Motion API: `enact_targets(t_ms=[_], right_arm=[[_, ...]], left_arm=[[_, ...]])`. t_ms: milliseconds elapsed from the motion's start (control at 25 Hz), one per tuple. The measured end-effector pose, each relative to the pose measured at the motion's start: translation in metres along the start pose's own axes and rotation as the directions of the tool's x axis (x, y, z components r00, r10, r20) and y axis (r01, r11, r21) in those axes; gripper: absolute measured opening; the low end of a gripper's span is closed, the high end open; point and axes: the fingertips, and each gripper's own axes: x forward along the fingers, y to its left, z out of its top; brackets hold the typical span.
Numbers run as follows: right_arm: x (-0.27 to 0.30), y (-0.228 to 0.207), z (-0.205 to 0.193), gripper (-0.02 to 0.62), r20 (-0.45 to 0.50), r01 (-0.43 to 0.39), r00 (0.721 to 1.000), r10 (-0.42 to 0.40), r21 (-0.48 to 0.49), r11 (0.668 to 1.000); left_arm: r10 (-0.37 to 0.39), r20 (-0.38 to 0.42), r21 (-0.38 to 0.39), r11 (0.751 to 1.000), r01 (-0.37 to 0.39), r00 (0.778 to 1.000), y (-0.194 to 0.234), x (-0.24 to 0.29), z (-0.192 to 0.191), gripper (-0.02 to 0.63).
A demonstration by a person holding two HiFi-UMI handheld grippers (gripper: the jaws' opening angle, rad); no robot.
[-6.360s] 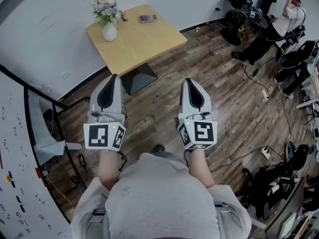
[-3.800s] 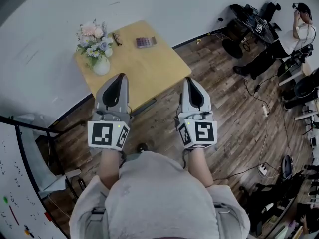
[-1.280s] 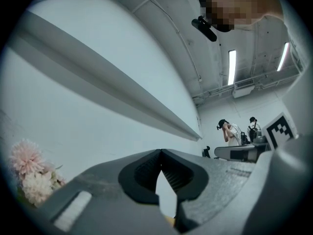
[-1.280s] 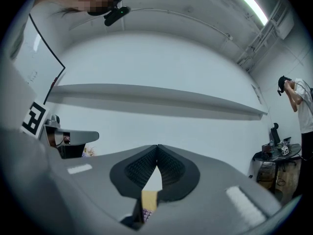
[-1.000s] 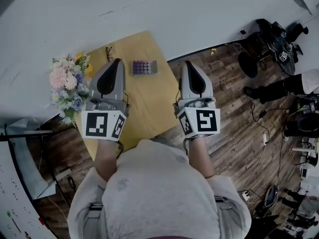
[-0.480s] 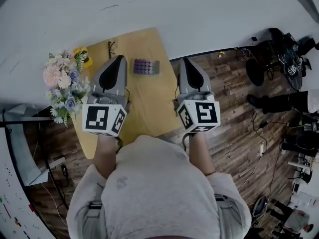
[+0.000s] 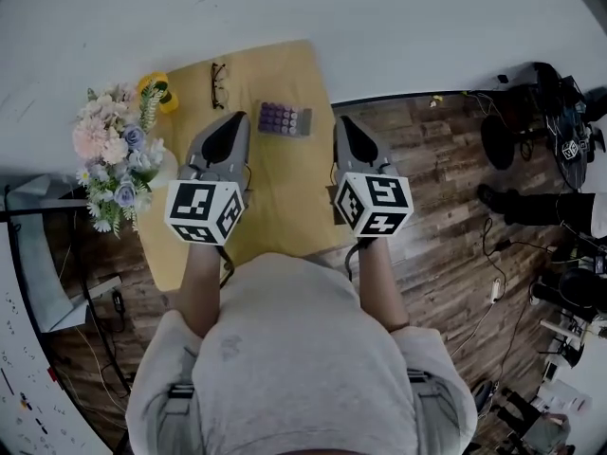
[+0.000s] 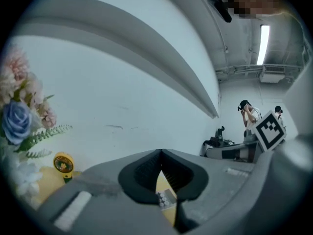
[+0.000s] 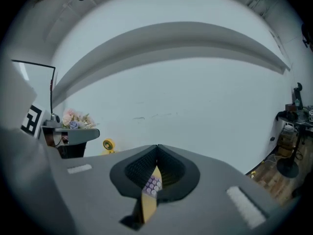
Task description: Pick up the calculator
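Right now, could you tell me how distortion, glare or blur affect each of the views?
Head view: fisheye-bent floor, sharp calculator. Left gripper view: dark vignette, glaring ceiling light, soft flowers. Right gripper view: wall ledge bowed into an arc.

The calculator (image 7: 285,118) has purple keys, the table (image 7: 277,197) tan, the fan (image 7: 162,93) yellow, the flowers (image 7: 109,150) pink and blue.

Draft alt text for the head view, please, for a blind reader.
From above, a purple-keyed calculator lies on a wooden table, flanked by the person's left gripper and right gripper, both shut. Flowers, glasses and a yellow fan sit further left.
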Motion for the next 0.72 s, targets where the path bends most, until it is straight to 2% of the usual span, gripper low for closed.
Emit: enact_targets(t_ms=[240,480,720], right_arm=[[0.026,-0.006,-0.048,0.012,-0.142,-0.031,0.989,0.042,0.078,0.996],[0.051,-0.012,-0.092,0.035,-0.261,-0.032,0.963,0.073,0.159,0.987],[0.075,-0.025,-0.128,0.07,-0.352,-0.015,0.931,0.095,0.222,0.975]], left_arm=[[-0.03,-0.166,-0.099,0.995,0.014,0.986,0.008,0.018,-0.057,0.006],[-0.045,-0.298,-0.208,0.978,-0.019,0.954,0.02,0.035,-0.112,0.042],[-0.069,-0.389,-0.301,0.952,-0.057,0.918,0.03,0.059,-0.153,0.093]])
